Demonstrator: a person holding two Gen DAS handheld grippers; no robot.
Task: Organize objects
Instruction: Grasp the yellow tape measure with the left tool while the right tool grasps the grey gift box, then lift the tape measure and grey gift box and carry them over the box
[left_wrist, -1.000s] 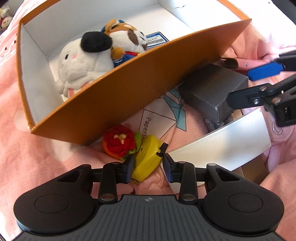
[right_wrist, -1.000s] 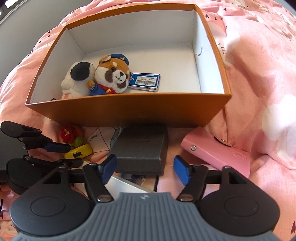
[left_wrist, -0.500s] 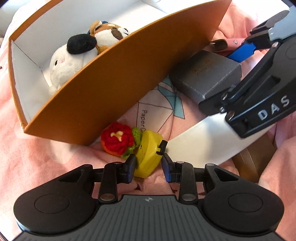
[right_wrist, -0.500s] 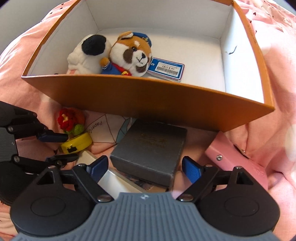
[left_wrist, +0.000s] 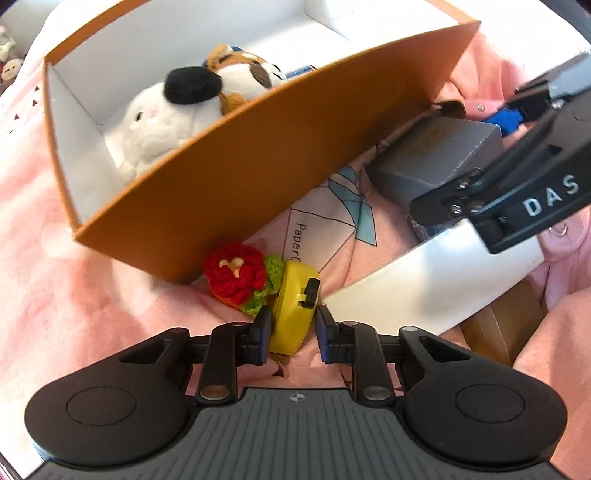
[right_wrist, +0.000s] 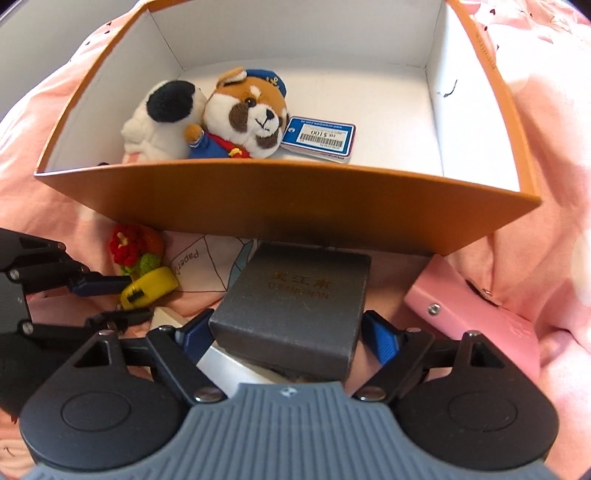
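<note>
Pink bedding runs under everything, rumpled and soft. Nearest me, at the bottom centre of the left view, my left gripper has just been closing around the yellow tape measure; its left pad touches the case, while on the right I cannot tell whether a sliver of gap remains. Just above it, touching, lies a red crocheted flower. In the right view my right gripper stands wide at the bottom, its blue pads flanking the dark grey box without pressing it. That box rests partly on a white flat piece. A pink case lies at the right. Farther up, the orange cardboard box fills the frame, and inside it sit a white plush, a brown dog plush and a blue barcode tag.
</note>
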